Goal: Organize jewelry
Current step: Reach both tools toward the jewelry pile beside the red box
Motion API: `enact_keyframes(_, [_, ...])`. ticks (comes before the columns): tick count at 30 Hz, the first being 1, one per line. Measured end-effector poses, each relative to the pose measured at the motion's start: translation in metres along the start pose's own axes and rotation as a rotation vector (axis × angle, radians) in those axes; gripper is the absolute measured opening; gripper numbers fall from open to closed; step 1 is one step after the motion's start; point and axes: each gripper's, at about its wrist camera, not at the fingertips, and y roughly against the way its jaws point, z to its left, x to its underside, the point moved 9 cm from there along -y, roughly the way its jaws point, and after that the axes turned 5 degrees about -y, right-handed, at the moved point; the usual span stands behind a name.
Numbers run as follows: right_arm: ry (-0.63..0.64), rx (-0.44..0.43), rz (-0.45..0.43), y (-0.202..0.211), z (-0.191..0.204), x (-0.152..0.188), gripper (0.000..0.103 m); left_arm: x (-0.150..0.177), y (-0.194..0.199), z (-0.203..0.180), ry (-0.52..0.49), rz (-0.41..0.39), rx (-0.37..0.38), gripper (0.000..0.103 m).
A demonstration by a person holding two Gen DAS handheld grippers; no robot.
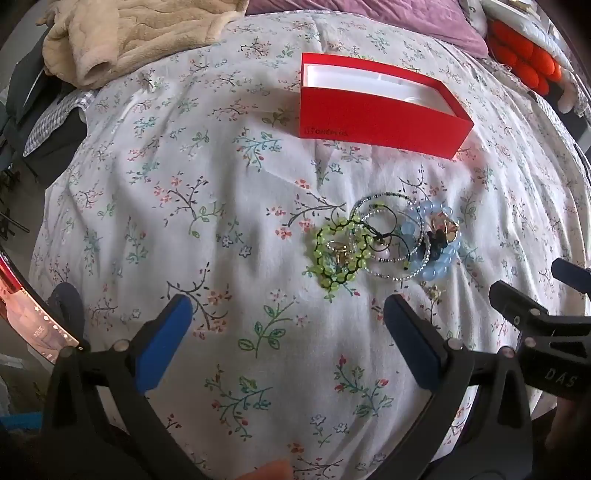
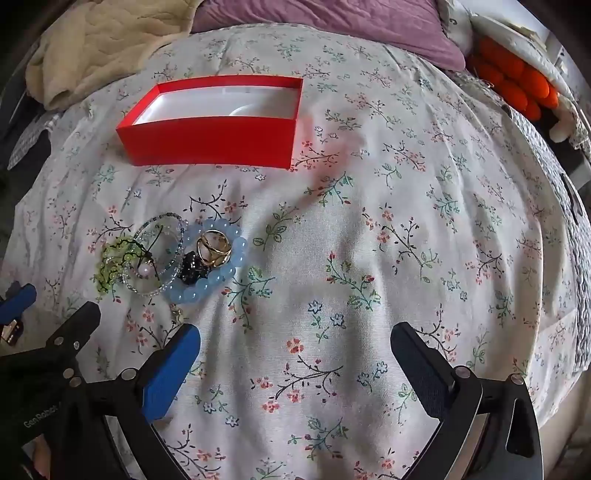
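- A red box point(image 1: 376, 122) sits open on the bed's floral sheet point(image 1: 207, 229), at the far side; its white inside shows a moulded insert, and I can see no jewelry in the part that shows.
- Nearer than the box, well apart from it, the jewelry lies in one tangled heap on the sheet: a green bead bracelet point(image 1: 338, 254) at the left, thin beaded bangles point(image 1: 391, 236) in the middle, a pale blue bead bracelet point(image 2: 210, 266) at the right.
- Inside the blue bracelet's ring rest a gold ring point(image 2: 214, 249) and a small black piece point(image 2: 192, 271).
- The left tongs point(image 1: 288, 332) hang over the sheet just near of the heap, jaws wide apart, nothing between them.
- The right tongs point(image 2: 295, 363) hang to the right of the heap, jaws likewise wide apart and empty.
- A beige blanket point(image 1: 129, 33) lies bunched at the far left, a purple pillow point(image 2: 332, 22) at the far edge.
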Motion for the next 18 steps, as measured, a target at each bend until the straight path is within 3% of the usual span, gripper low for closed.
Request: enact_keyframes(18, [0.001, 0.001, -0.001, -0.0001, 0.0003, -0.0004, 0.103, -0.0001, 0.0020, 0.0001, 0.003, -0.011, -0.002, 0.103])
